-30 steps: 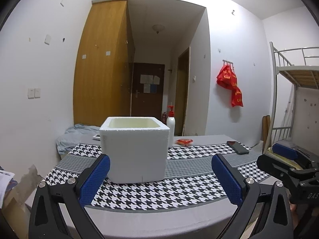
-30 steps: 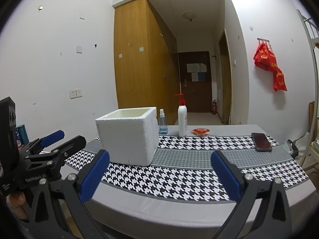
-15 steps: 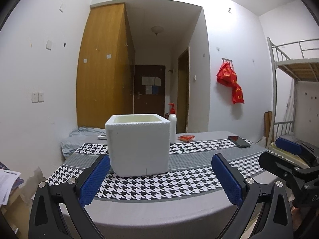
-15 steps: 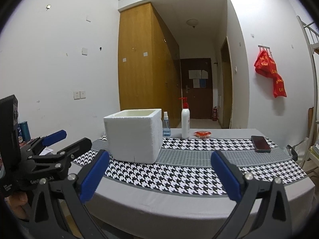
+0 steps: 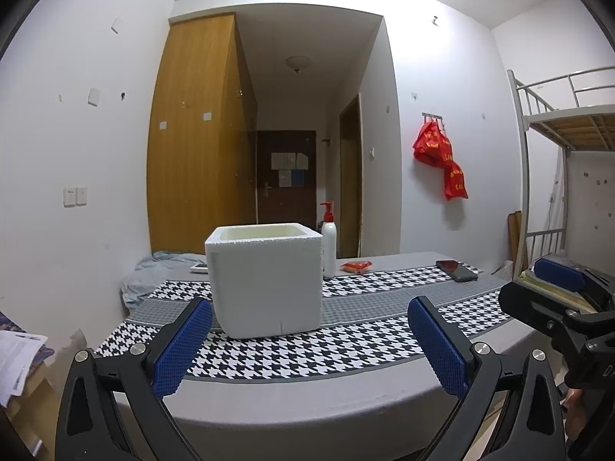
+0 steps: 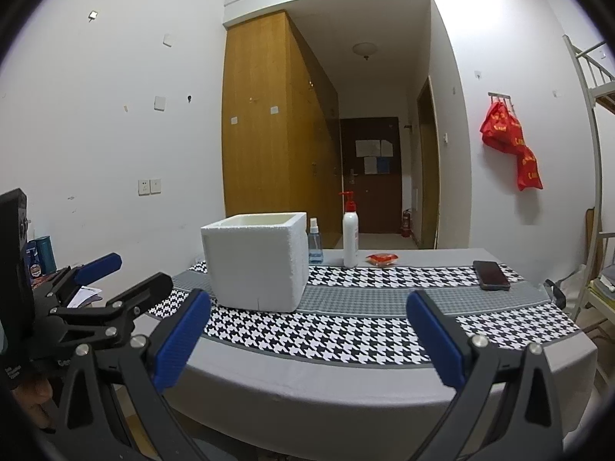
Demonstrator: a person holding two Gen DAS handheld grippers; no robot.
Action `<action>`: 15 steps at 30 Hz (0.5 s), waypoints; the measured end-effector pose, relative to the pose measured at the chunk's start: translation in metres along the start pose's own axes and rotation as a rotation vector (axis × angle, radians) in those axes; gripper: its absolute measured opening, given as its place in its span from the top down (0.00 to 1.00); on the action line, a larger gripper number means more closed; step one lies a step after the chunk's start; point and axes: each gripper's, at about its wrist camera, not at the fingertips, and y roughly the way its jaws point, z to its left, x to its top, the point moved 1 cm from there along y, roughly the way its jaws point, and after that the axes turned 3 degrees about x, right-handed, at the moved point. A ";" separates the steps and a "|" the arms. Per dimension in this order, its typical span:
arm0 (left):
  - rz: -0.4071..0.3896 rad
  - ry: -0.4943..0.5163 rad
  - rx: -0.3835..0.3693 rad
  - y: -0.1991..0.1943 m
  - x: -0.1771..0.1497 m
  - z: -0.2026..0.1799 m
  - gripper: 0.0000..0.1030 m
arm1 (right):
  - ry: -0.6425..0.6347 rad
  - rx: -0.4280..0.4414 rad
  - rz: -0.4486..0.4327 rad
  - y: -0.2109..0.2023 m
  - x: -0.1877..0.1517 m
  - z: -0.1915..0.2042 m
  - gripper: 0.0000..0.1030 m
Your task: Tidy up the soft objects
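Observation:
A white foam box [image 5: 265, 280] stands open-topped on the table's houndstooth cloth [image 5: 346, 342]; it also shows in the right wrist view [image 6: 255, 265]. Its inside is hidden. My left gripper [image 5: 305, 342] is open and empty, held in front of the table edge facing the box. My right gripper [image 6: 307, 336] is open and empty, right of the box, also short of the table edge. Each gripper shows at the side of the other's view. A small red packet [image 6: 381, 258] lies at the table's back. No soft object is held.
A white pump bottle [image 6: 350, 236] and a small spray bottle [image 6: 314, 242] stand behind the box. A dark phone [image 6: 491, 275] lies at the right. Crumpled blue-grey cloth [image 5: 161, 272] lies at the table's far left. A bunk bed [image 5: 565, 153] stands right.
Both grippers have dropped lower and tilted up; the table and box sit lower in both views. Both stay open and empty.

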 end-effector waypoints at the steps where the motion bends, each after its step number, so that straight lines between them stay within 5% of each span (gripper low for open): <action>1: 0.001 0.002 0.001 0.000 0.000 0.000 0.01 | 0.000 0.000 0.002 0.001 0.000 0.000 0.00; 15: 0.003 0.009 0.019 0.002 -0.005 -0.002 0.01 | 0.002 -0.001 0.012 0.005 -0.002 -0.002 0.00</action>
